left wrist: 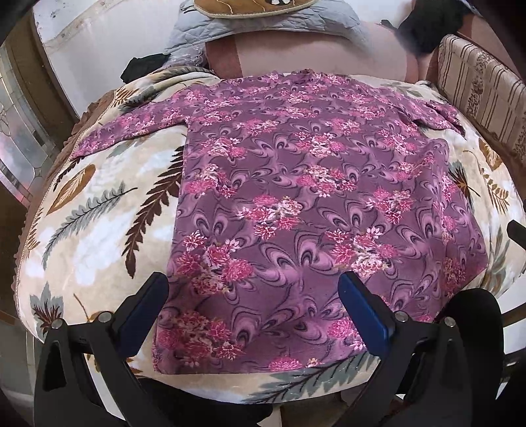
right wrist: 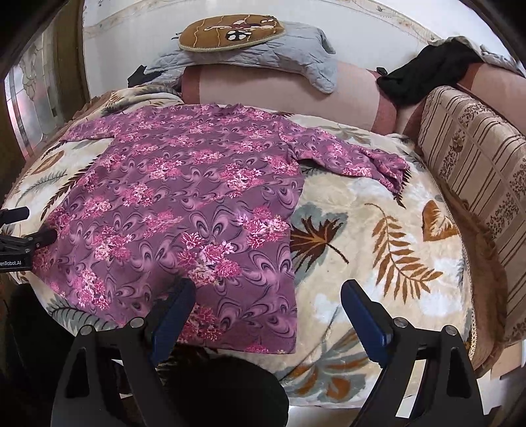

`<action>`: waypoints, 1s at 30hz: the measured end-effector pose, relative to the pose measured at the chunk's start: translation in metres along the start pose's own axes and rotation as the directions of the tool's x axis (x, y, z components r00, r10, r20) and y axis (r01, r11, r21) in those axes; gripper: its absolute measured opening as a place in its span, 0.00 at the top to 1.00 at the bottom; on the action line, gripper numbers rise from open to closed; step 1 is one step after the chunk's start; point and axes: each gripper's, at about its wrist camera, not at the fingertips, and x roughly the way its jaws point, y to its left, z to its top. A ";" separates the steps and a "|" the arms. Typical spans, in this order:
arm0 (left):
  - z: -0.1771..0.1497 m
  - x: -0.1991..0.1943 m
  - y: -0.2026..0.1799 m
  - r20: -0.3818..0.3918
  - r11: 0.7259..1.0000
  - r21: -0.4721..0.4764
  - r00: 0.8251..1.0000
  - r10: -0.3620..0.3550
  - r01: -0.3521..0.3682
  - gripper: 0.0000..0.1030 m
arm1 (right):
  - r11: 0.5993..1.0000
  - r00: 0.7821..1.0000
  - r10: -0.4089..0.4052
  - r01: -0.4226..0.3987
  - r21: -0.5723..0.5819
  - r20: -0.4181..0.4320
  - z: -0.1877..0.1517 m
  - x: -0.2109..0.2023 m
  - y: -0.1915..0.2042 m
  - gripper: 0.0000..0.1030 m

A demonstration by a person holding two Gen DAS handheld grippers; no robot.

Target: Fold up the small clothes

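A purple shirt (left wrist: 296, 197) with pink flowers lies spread flat on a cream leaf-print blanket (left wrist: 98, 213), both sleeves out to the sides and the hem nearest me. My left gripper (left wrist: 254, 282) is open and hovers over the hem's left corner, its blue pads wide apart. In the right wrist view the same shirt (right wrist: 184, 197) fills the left half. There my right gripper (right wrist: 268, 289) is open above the hem's right corner, one finger over the cloth and the other over bare blanket (right wrist: 378, 262). Neither gripper holds anything.
A pink sofa back (right wrist: 279, 88) runs along the far side, with a grey quilted cloth (right wrist: 289, 52), a brown cushion (right wrist: 230, 31) and a black garment (right wrist: 424, 75) on it. A striped cushion (right wrist: 476, 170) borders the right. Part of the left gripper's body (right wrist: 19, 236) shows at the left edge.
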 end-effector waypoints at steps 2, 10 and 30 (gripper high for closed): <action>0.000 0.001 0.000 -0.002 1.000 0.000 1.000 0.001 -0.001 0.00 | 1.000 1.000 0.004 -0.004 0.004 -0.003 0.000 0.001 0.000 0.12; 0.000 0.006 0.000 -0.015 1.000 0.003 1.000 0.010 -0.010 0.00 | 0.999 0.999 0.038 -0.037 0.026 -0.009 -0.001 0.006 0.000 0.12; 0.008 0.016 0.057 -0.067 0.990 -0.138 0.998 0.007 -0.016 0.00 | 0.978 0.997 -0.013 0.029 0.209 -0.077 -0.014 0.031 -0.056 0.12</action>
